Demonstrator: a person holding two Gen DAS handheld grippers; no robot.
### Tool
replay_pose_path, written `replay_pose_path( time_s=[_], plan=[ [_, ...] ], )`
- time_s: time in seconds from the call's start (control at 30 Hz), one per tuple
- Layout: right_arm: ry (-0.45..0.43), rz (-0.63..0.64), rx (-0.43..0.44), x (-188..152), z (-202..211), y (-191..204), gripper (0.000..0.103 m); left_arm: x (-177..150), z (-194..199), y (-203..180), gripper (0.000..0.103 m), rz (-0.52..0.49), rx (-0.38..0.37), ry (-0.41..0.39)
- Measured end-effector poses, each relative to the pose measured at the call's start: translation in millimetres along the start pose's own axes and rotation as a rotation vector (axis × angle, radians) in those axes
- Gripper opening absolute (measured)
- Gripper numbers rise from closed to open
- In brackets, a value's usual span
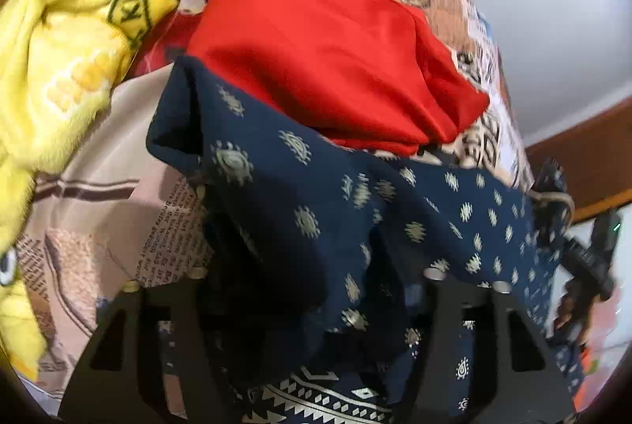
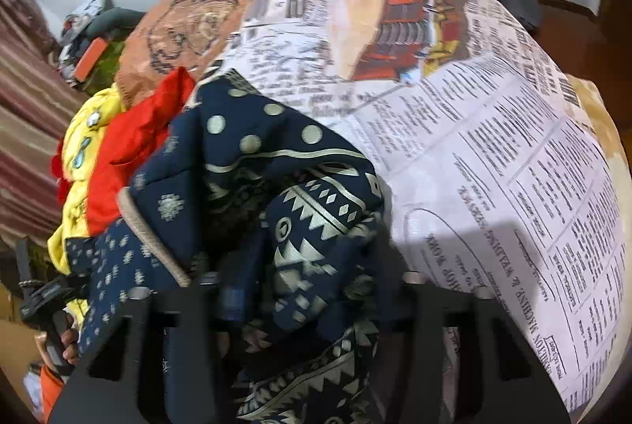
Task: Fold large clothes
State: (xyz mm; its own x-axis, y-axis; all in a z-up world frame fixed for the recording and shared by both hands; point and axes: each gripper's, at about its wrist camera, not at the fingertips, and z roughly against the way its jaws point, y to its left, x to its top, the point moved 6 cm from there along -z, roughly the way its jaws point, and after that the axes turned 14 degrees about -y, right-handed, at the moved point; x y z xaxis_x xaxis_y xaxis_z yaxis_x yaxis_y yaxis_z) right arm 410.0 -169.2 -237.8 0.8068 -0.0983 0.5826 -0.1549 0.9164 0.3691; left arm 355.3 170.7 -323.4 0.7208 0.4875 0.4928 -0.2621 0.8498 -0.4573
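A navy garment [image 1: 355, 211] with a pale printed pattern is bunched over both grippers. In the left wrist view it drapes over and between my left gripper's [image 1: 312, 289] black fingers, hiding the tips. In the right wrist view the same navy garment [image 2: 252, 195] is heaped between my right gripper's [image 2: 308, 289] fingers, which are also covered. Cloth lies between the jaws of each gripper; I cannot see whether they pinch it. A red garment [image 1: 324, 41] lies just beyond the navy one.
A newspaper-print bedsheet [image 2: 493, 155] covers the bed. A yellow fleece blanket [image 1: 79, 29] is piled at the left. The red garment [image 2: 134, 147] and yellow blanket [image 2: 83, 147] lie at the left. The other gripper [image 1: 592, 258] shows at the right edge.
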Motion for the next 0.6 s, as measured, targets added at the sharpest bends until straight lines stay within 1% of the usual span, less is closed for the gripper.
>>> replay_pose_path(
  time_s=[0.03,0.07,0.1,0.17,0.23,0.33,0.4,0.5,0.6],
  plan=[
    [-0.011,0.0,0.012,2,3,1,0.026,0,3,-3,0.043,-0.02,0.013,-0.008],
    [-0.03,0.01,0.027,5,8,3,0.023,1,6,-4,0.033,-0.033,0.024,-0.014],
    [-0.044,0.024,0.033,7,11,6,0.022,3,13,-7,0.025,-0.049,0.03,-0.026],
    [-0.085,0.064,0.03,13,24,16,0.022,11,28,-14,0.022,-0.073,0.028,-0.064],
    [-0.115,0.083,0.046,19,35,25,0.021,24,48,-26,0.02,-0.094,0.012,-0.112],
    [-0.165,0.107,0.081,33,52,41,0.02,49,76,-50,0.019,-0.119,-0.058,-0.168],
    [-0.198,0.138,0.087,44,62,51,0.02,67,90,-63,0.019,-0.144,-0.083,-0.197],
    [-0.26,0.166,0.095,64,74,65,0.019,100,107,-89,0.019,-0.217,-0.087,-0.266],
    [-0.312,0.166,0.093,84,77,71,0.019,131,112,-112,0.019,-0.274,-0.092,-0.326]
  ],
)
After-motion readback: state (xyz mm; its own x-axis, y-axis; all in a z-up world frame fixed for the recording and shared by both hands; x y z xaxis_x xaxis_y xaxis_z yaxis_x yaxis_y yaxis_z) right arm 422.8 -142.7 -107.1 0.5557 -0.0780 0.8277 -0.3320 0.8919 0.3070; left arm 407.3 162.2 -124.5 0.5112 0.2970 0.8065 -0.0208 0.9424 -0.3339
